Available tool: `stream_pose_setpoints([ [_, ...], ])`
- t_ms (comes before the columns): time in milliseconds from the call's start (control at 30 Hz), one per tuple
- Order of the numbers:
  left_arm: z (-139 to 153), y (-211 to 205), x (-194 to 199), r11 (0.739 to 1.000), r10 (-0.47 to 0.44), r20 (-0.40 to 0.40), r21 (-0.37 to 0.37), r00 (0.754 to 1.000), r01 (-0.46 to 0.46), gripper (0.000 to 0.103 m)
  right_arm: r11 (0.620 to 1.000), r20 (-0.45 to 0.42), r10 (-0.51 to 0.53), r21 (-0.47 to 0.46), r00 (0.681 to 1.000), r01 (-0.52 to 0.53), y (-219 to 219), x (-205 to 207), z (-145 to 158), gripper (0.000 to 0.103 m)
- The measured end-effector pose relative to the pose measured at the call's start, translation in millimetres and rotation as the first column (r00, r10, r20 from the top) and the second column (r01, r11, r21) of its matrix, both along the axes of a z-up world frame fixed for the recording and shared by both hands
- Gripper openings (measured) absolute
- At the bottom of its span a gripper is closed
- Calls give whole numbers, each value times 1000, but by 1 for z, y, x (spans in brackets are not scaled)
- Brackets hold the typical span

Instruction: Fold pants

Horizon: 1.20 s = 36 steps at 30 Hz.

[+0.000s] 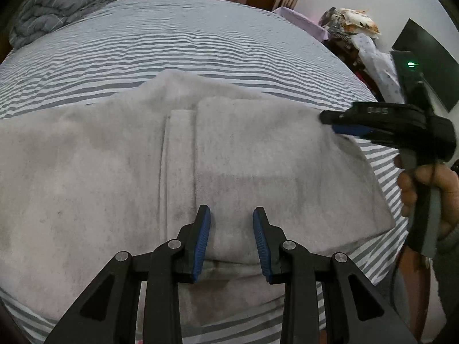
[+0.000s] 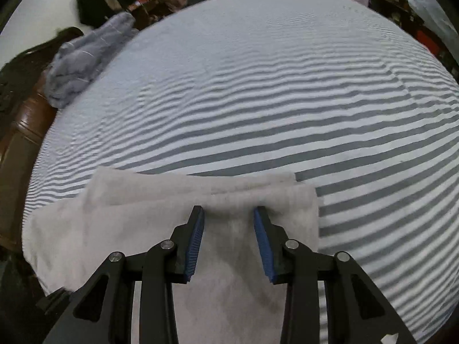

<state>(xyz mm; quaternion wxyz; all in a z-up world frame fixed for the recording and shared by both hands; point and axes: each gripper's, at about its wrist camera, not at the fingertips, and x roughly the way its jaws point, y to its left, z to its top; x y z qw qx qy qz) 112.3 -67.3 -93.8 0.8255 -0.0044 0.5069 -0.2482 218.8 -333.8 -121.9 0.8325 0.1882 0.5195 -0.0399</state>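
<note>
Both the left gripper (image 1: 231,215) and right gripper (image 2: 229,213) hover with jaws apart over grey pants (image 1: 114,172) on the striped bed (image 1: 200,43).

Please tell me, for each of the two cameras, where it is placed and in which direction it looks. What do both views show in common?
Left wrist: sits on the left gripper, looks forward over the light grey pants on the striped bed; its open jaws show, plus the right gripper and holding hand at right.
Right wrist: sits on the right gripper, looks across the pants' end and the bed; only its open jaws show.
Shared: pants, bed, crumpled grey blanket.
</note>
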Motion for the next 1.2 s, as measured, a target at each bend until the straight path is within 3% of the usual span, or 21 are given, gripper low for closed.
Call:
stream_pose_setpoints([
  [133,-2,1,1,1000,20,-2,10,1000,-20,32,999,5,15,-29,1000,-15,10,-8,7,34],
  [333,1,-9,-3,998,23,21,56,999,-25,32,996,-22,75,-55,997,-76,22,-67,17,34],
  [500,2,-10,-3,998,39,15,51,999,-39,32,995,-68,92,-37,993,-95,30,-111,11,34],
  [633,5,-9,-1,998,47,7,52,999,-47,32,992,-84,99,-70,992,-105,34,-117,3,35],
  [733,16,4,2,996,71,-4,51,997,-71,33,989,-102,114,-78,988,-122,37,-112,5,44],
  [867,46,54,12,994,111,-17,-3,994,-111,34,984,-91,135,-107,987,-145,48,-114,17,43],
  [967,74,114,19,981,190,8,-48,982,-190,46,988,-49,125,-89,991,-129,54,-116,31,44],
  [1100,100,203,20,943,323,44,-102,945,-317,54,986,4,156,-56,988,-155,76,-115,52,45],
  [1200,102,255,17,910,409,49,-100,911,-403,57,979,17,199,-56,980,-198,99,-108,59,48],
])
